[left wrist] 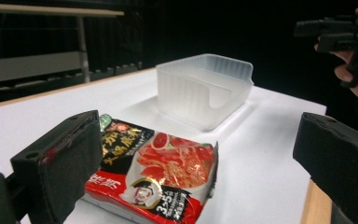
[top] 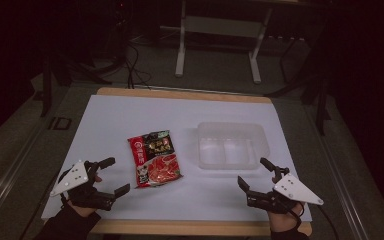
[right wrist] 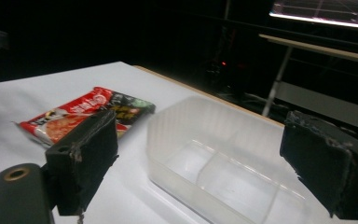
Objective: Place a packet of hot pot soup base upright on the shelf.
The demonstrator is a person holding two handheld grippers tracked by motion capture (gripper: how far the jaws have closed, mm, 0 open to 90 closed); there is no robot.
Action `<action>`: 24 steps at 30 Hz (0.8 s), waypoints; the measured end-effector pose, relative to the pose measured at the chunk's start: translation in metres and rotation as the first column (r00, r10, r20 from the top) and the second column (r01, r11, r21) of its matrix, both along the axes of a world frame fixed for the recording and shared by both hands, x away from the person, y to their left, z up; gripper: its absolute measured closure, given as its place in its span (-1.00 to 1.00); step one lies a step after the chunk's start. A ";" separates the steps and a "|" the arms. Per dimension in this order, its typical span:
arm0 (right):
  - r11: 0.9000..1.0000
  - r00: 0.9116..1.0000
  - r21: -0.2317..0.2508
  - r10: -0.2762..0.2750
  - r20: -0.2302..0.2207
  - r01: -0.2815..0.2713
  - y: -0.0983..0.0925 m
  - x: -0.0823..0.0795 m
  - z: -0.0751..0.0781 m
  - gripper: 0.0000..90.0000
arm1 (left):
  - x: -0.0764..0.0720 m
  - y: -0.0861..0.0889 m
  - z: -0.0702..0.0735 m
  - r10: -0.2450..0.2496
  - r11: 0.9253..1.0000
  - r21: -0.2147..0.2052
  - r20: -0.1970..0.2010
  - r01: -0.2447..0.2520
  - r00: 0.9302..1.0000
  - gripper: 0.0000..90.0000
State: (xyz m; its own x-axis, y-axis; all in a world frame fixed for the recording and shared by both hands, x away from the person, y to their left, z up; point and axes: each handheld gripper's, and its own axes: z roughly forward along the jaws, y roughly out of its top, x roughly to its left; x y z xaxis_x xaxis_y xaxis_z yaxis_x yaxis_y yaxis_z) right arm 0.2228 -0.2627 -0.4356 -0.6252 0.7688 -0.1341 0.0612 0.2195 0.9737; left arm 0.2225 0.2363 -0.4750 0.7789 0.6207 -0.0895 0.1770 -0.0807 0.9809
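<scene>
Left gripper: near the table's front left corner, jaws spread wide, nothing between them; in the left gripper view they frame the packet without touching it.

Food packet: red printed sachet, lying flat on the white table cover, left of centre, just right of the left gripper and apart from it. It sits outside the container.

Container: clear plastic tray, right of centre, near the packet but not touching. A low divider splits it into two compartments; both look empty.

Right gripper: at the front right, just in front of the tray, jaws apart, holding nothing.
</scene>
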 end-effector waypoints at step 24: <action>0.997 0.997 0.007 0.074 -0.016 -0.074 0.018 -0.007 0.005 -0.79 | 0.016 -0.001 0.015 -0.008 1.000 -0.005 -0.009 0.008 1.000 -0.92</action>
